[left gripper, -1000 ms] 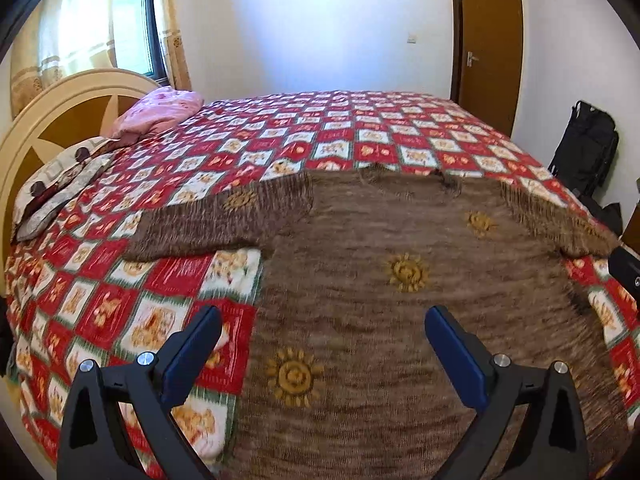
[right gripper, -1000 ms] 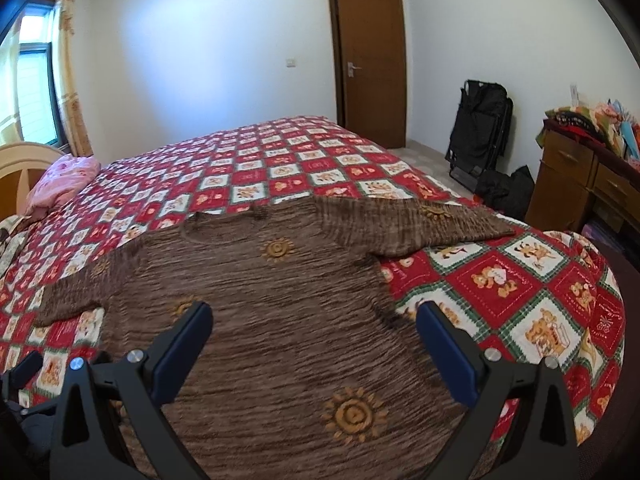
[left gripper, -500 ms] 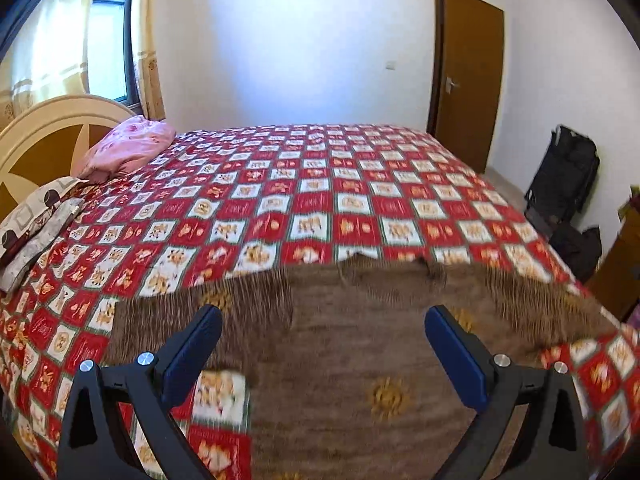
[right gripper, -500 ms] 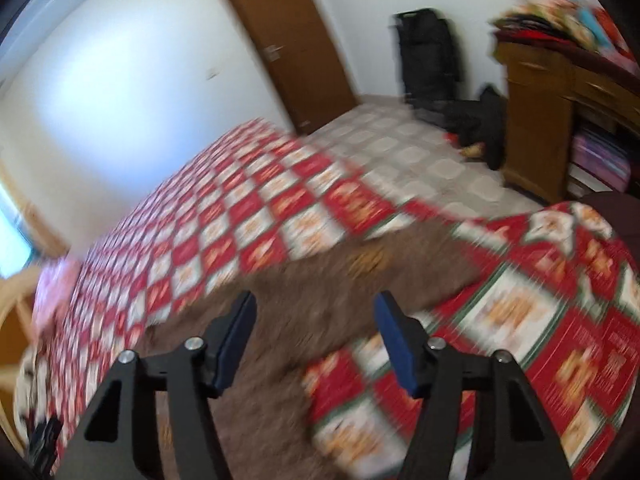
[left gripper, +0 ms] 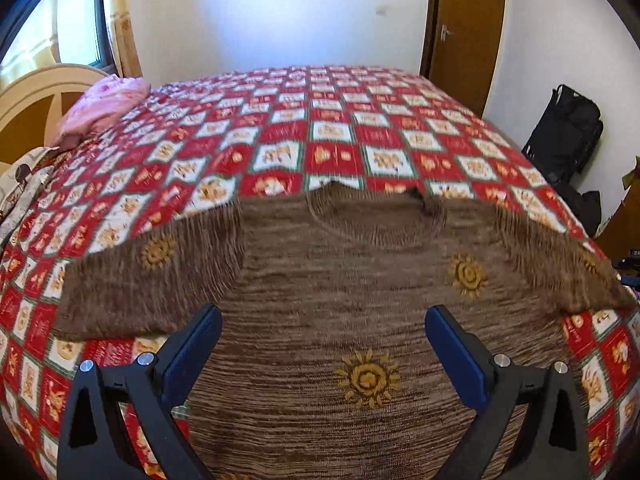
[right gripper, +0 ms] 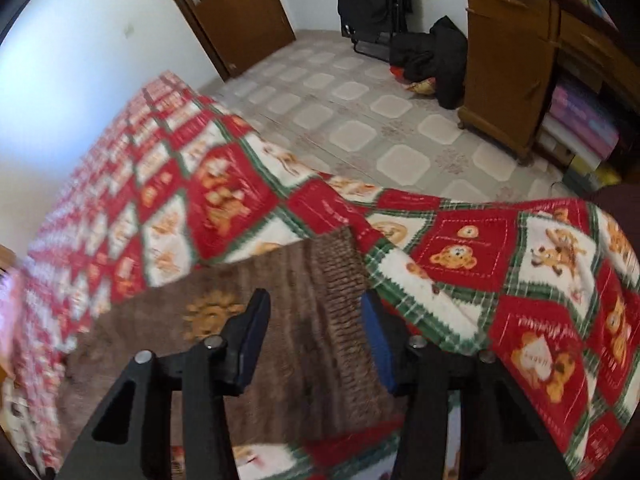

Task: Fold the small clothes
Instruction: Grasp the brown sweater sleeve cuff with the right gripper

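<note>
Brown knitted sun-motif sweater [left gripper: 340, 280] flat on bedspread | left gripper [left gripper: 320, 344] spread; right gripper [right gripper: 316, 320] half-spread astride sleeve cuff [right gripper: 340, 280] near bed's right edge | risk: shallow bite; cuff slips

Sweater [left gripper: 320, 280]: coarse brown knit, matt, ribbed cuff. Bedspread [left gripper: 340, 132]: soft printed cloth, red and white squares. Left gripper [left gripper: 324, 344]: matt black plastic, blue pads [left gripper: 456, 356], shiny metal screws. Cabinet [right gripper: 508, 52]: glossy wood.

Left gripper [left gripper: 322, 344] jaws spread wide, right gripper [right gripper: 314, 326] jaws narrower, parted
</note>
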### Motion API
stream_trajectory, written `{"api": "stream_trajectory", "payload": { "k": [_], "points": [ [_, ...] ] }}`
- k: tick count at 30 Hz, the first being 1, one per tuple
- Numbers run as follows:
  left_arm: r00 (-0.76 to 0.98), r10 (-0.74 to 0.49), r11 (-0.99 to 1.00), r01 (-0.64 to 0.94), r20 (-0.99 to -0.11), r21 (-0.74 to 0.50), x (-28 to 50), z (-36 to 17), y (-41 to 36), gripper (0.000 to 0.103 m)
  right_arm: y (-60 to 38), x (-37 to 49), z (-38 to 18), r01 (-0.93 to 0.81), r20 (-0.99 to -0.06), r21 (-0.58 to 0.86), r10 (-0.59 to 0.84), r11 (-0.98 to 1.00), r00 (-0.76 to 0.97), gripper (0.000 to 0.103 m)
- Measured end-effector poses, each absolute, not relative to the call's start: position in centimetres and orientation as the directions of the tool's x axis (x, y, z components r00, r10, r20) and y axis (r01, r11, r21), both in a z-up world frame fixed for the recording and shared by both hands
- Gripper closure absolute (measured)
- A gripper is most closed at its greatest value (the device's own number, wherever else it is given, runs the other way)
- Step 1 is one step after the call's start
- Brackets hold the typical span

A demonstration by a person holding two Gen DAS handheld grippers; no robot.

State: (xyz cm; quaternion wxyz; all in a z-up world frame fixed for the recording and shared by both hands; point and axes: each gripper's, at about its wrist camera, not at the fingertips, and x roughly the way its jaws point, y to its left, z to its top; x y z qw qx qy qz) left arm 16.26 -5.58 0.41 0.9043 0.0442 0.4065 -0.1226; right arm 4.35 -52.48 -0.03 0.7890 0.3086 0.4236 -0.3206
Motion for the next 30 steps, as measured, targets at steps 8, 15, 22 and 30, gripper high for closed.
{"api": "stream_trajectory", "payload": {
  "k": [8, 15, 22, 30],
  "points": [
    [0.621, -0.176, 0.966, 0.26, -0.763, -0.011, 17.1, -1.8, -6.2, 0.001, -53.6, 5.5, -1.9, 0.773, -0.884, 0.119, -0.288, 0.623, 0.368, 0.059],
    [0.597, -0.187, 0.967, 0.253, -0.78, -0.039, 17.5, -2.8, -5.8, 0.001, -54.4, 5.1, -1.7, 0.738, -0.883, 0.162, -0.238, 0.655, 0.405, 0.09],
    [0.616, -0.202, 0.969, 0.238, -0.762, -0.064, 17.1, -2.3, -4.4, 0.001, -50.7, 6.2, 2.5, 0.703, -0.828, 0.127, -0.315, 0.7, 0.464, 0.092],
    [0.656, -0.179, 0.978, 0.2, -0.733, -0.06, 16.8, -1.5, -1.9, 0.001, -38.0, 12.6, 7.8, 0.463, -0.762, 0.149, -0.197, 0.874, 0.617, 0.092]
  ]
}}
